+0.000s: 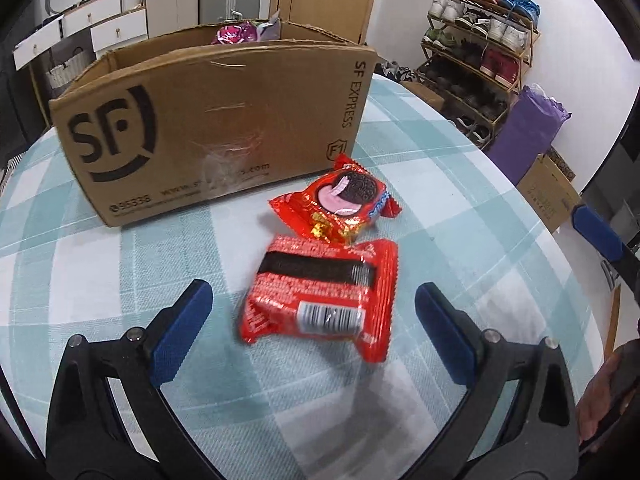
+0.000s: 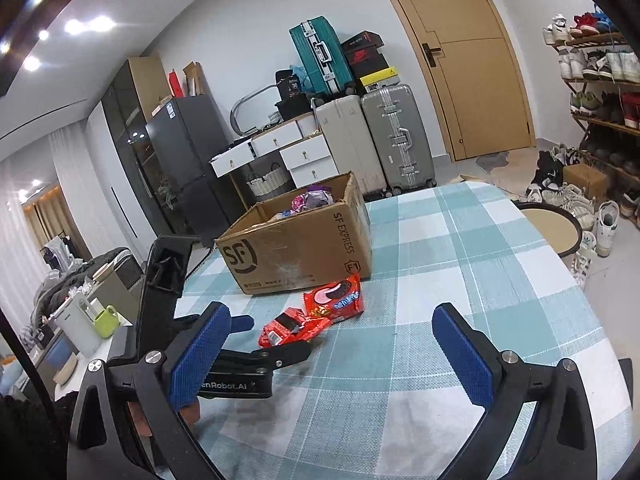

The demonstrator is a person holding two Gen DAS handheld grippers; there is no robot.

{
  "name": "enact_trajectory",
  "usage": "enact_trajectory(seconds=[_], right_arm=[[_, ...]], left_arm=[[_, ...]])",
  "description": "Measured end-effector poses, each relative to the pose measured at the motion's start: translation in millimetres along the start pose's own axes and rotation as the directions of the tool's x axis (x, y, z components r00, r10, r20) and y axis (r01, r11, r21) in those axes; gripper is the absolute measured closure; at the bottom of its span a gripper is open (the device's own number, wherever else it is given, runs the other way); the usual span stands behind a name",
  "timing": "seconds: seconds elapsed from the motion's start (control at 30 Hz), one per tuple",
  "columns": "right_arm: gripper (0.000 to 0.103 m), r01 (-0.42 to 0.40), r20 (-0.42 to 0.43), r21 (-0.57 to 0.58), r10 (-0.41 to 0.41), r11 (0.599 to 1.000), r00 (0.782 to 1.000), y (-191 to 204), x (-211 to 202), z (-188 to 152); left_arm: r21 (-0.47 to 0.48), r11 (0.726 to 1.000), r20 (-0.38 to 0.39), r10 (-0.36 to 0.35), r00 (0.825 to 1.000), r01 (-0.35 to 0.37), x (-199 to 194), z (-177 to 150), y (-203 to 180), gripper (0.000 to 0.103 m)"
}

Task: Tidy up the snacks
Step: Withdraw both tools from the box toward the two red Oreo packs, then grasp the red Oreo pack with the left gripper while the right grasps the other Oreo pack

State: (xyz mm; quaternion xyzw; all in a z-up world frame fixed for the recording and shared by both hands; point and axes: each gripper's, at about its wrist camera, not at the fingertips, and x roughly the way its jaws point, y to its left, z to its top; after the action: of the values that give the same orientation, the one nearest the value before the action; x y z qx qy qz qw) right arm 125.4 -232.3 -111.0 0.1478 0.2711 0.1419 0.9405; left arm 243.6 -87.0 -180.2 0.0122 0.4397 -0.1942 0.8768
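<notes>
A table under a blue and white checked cloth holds an open cardboard box with wrapped snacks inside. Just in front of the box lie two red cookie packets, touching: one face up, one barcode side up. The left gripper is spread wide around the nearer packet, gripping nothing. The right gripper hangs wide and empty, well back.

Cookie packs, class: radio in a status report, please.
Left hand-held gripper open, straddling the near cookie pack. Right hand-held gripper open, empty. Second pack beside the cardboard box. Nothing in the way.
</notes>
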Motion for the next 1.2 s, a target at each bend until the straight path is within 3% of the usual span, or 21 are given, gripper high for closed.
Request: enact_trajectory(seconds=[0.17,0.4,0.57,0.63,0.97,1.2], right_arm=[[0.001,-0.004,-0.011,0.015,0.004,1.0,1.0,-7,4,0],[0.001,-0.005,-0.035,0.024,0.006,1.0,0.999,-10,12,0],[0.001,-0.009,-0.045,0.022,0.01,1.0,0.999,-8,15,0],[0.001,-0.01,-0.046,0.016,0.011,1.0,0.999,-6,15,0],[0.001,-0.004,-0.069,0.001,0.004,1.0,0.998,3,22,-2],[0.001,-0.016,-0.121,-0.031,0.012,0.999,0.993,10,32,-5]], left_arm=[[-0.006,1.0,-0.026,-0.031,0.999,0.031,23,11,-1,0.003],[-0.042,0.995,-0.042,-0.094,0.995,0.092,43,22,12,0.017],[-0.042,0.993,-0.031,-0.115,0.993,0.114,50,28,19,0.055],[-0.065,0.988,-0.028,-0.143,0.989,0.141,49,29,25,0.057],[-0.094,0.99,0.021,-0.106,0.994,0.108,28,22,48,0.059],[-0.076,0.993,0.039,-0.085,0.996,0.088,-15,-15,62,0.059]])
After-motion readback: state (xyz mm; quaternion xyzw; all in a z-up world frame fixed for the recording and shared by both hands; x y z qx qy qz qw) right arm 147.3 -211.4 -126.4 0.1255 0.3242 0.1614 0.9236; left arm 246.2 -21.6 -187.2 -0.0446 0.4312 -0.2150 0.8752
